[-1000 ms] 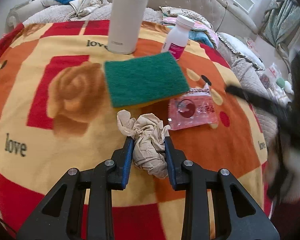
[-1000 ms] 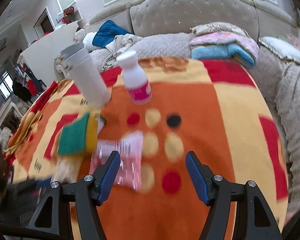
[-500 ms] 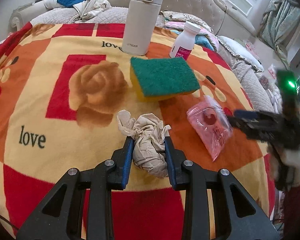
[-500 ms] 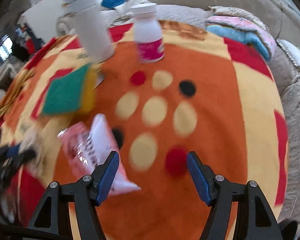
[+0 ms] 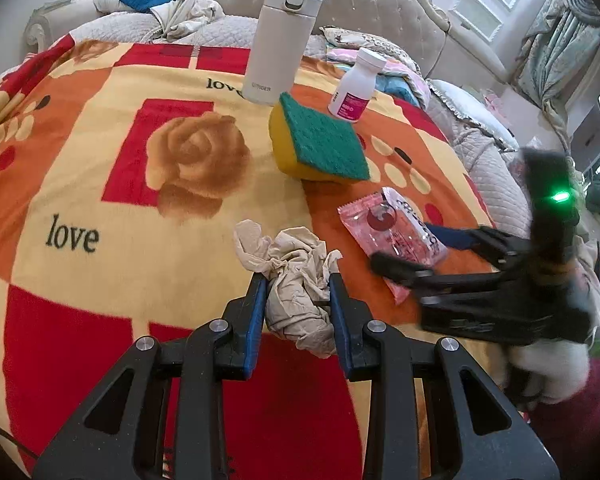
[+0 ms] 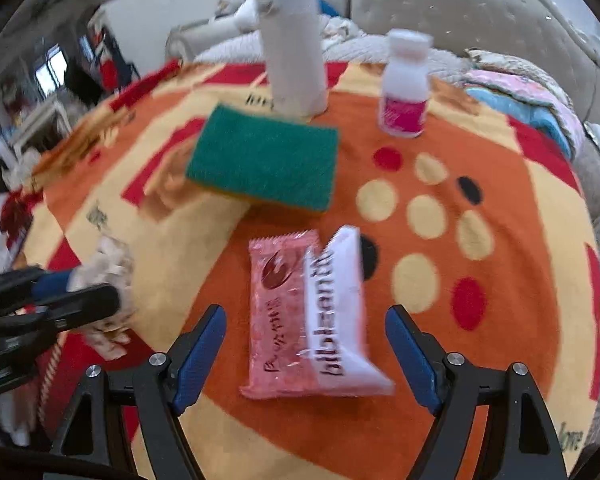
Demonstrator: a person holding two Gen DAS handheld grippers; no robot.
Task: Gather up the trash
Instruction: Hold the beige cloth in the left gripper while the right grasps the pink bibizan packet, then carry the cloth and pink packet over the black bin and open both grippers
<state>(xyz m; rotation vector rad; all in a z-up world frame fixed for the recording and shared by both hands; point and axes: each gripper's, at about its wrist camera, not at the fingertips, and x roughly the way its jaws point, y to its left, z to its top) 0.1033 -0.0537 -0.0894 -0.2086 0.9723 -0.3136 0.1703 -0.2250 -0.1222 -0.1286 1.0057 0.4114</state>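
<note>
My left gripper [image 5: 298,312] clenches a crumpled beige paper wad [image 5: 296,280]; my right gripper [image 6: 306,354] jaws are closing around the glossy pink-and-white wrapper [image 6: 312,316], lying flat between them on the fuzzy blanket [image 5: 100,184]

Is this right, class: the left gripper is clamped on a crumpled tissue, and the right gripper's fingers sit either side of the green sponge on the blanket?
Not quite. The left gripper does clamp the crumpled tissue, but the right gripper has its closing fingers either side of the pink wrapper, not the green sponge, which lies further back on the blanket. The right wrist view shows it.
</note>
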